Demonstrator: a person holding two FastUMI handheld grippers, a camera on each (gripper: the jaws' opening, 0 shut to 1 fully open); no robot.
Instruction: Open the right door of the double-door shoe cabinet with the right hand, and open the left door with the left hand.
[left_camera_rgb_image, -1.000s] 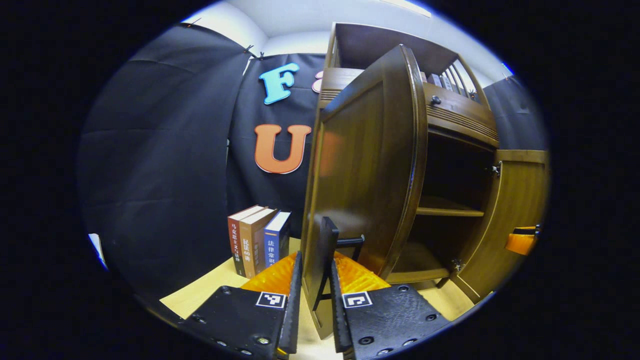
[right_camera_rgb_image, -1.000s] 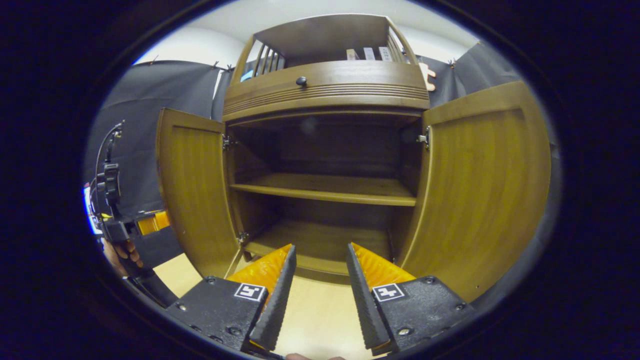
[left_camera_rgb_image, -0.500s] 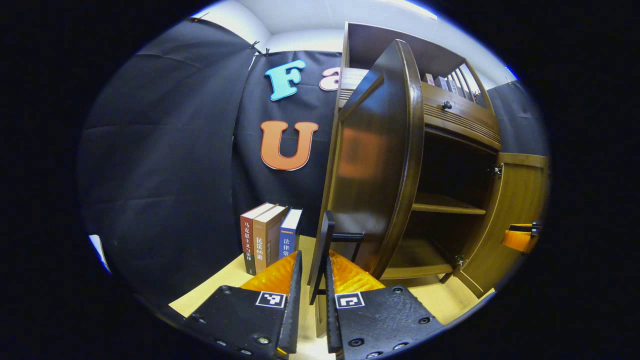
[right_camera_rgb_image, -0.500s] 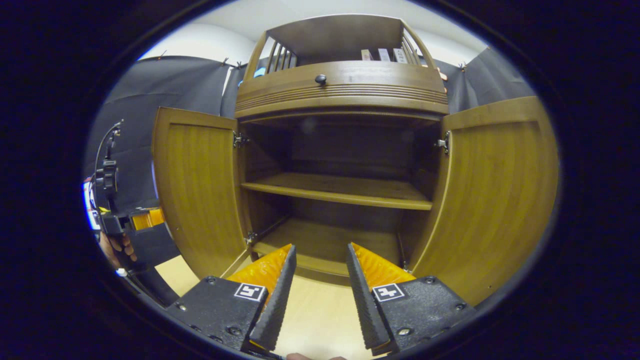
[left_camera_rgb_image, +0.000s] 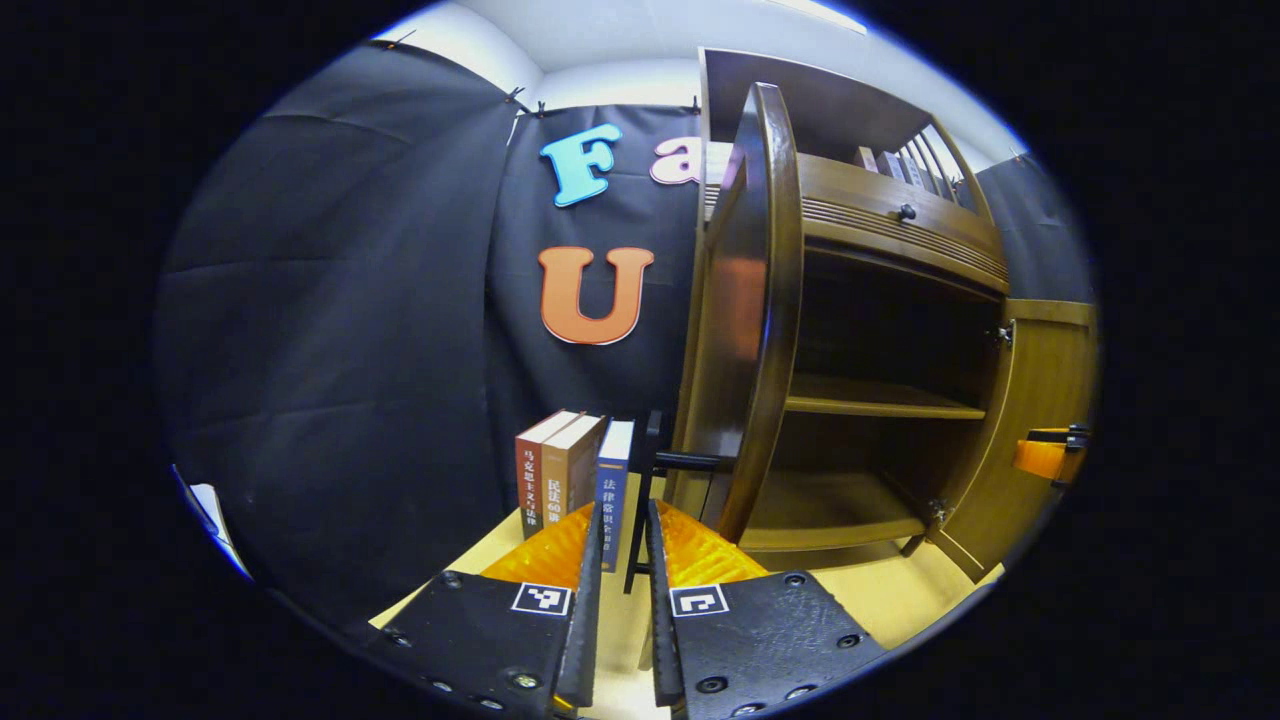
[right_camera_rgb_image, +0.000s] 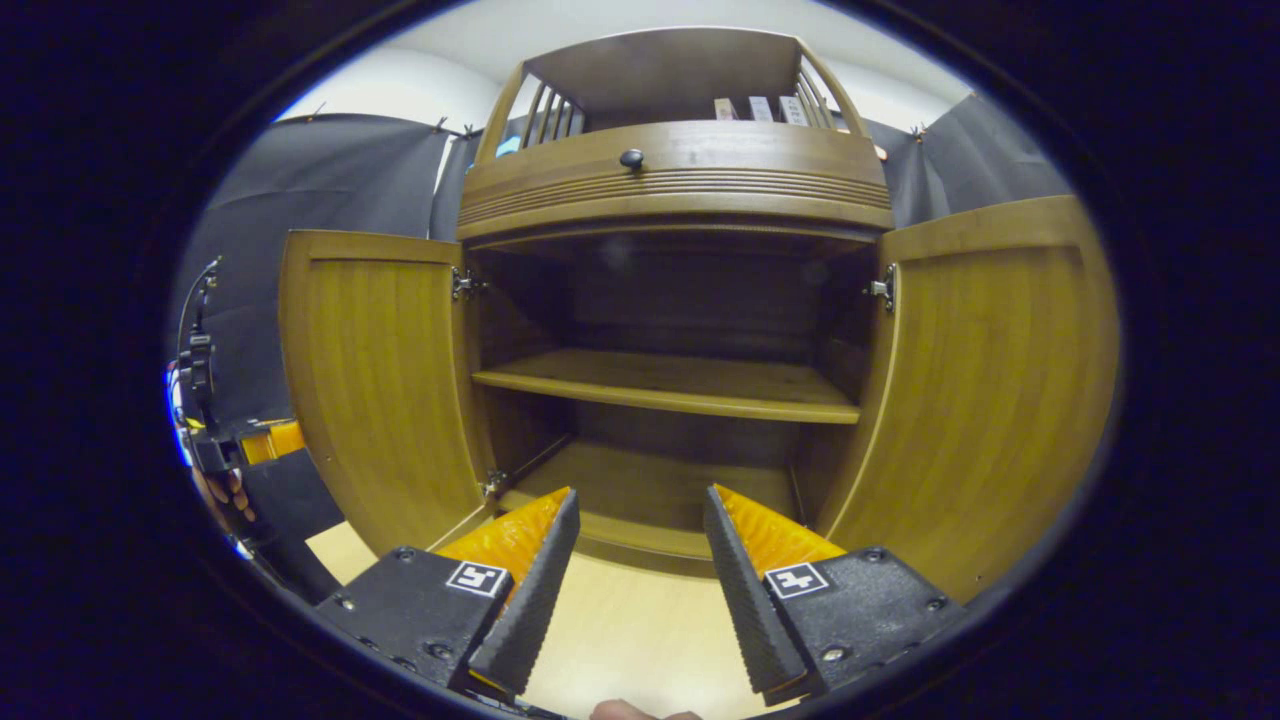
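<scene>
Left door (left_camera_rgb_image: 745, 330) stands swung wide, edge-on to the left gripper (left_camera_rgb_image: 620, 560), whose fingers are pinched on the door's black handle (left_camera_rgb_image: 650, 480). Right door (right_camera_rgb_image: 990, 390) is fully open; right gripper (right_camera_rgb_image: 635, 545) is spread, empty. Advice: release straight, don't drag the door back.

Left gripper view: the left door (left_camera_rgb_image: 745, 330) stands edge-on, its outer face largely unreadable, and its handle (left_camera_rgb_image: 655, 470) is partly masked by the left claw (left_camera_rgb_image: 620, 560); contact cannot be confirmed. The right door (left_camera_rgb_image: 1035, 420) is cut by the picture's edge. Right gripper view: the hand (right_camera_rgb_image: 222, 490) holding the far claw is partly cropped.
</scene>
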